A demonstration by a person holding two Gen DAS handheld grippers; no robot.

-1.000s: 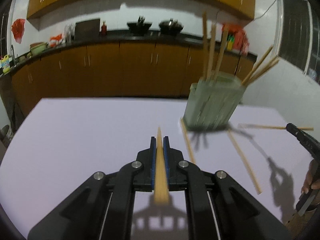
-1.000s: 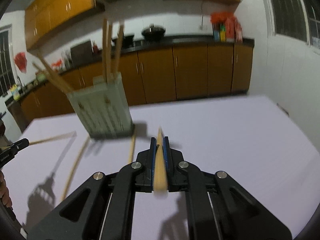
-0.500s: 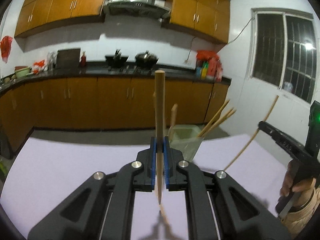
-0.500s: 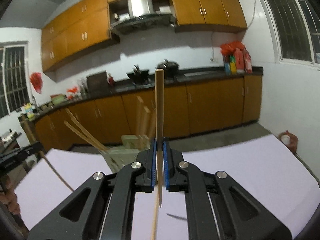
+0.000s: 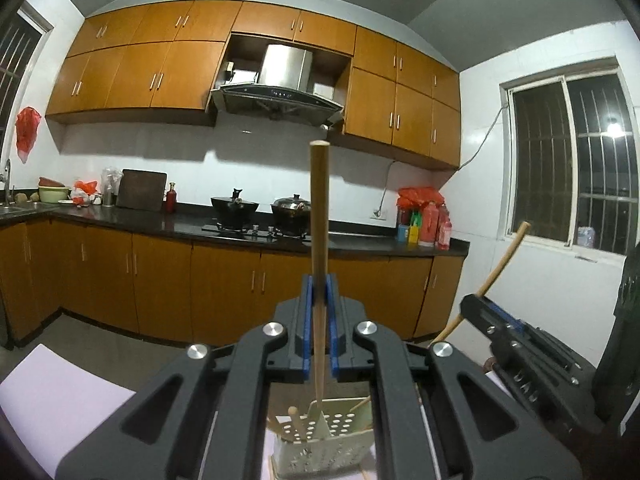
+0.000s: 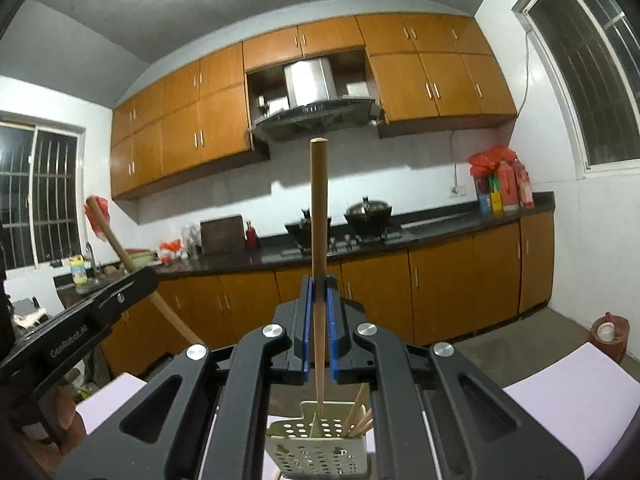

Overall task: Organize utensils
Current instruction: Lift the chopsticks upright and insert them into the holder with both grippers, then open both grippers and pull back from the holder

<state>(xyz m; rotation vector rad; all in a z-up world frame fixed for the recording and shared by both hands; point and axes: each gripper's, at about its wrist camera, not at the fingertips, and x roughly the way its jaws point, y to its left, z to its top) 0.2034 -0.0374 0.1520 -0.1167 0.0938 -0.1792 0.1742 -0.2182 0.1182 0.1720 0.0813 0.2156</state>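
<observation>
Chopsticks now stand upright, one pinched in the left tongs [image 5: 319, 300], one in the right tongs [image 6: 319, 300], lifted off the tabletop [image 6: 560, 392] above the holder [image 6: 320, 448], ready for dropping in.

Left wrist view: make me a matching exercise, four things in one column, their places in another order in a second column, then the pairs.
Things:
1. chopstick
2. holder
3. range hood
4. red bag

Places:
A. hanging on the far left wall
B. clamped upright between the blue pads of the left tongs
C. on the table under the left tongs, chopsticks in it
D. set among the upper cabinets above the stove

Pairs: 1-B, 2-C, 3-D, 4-A
</observation>
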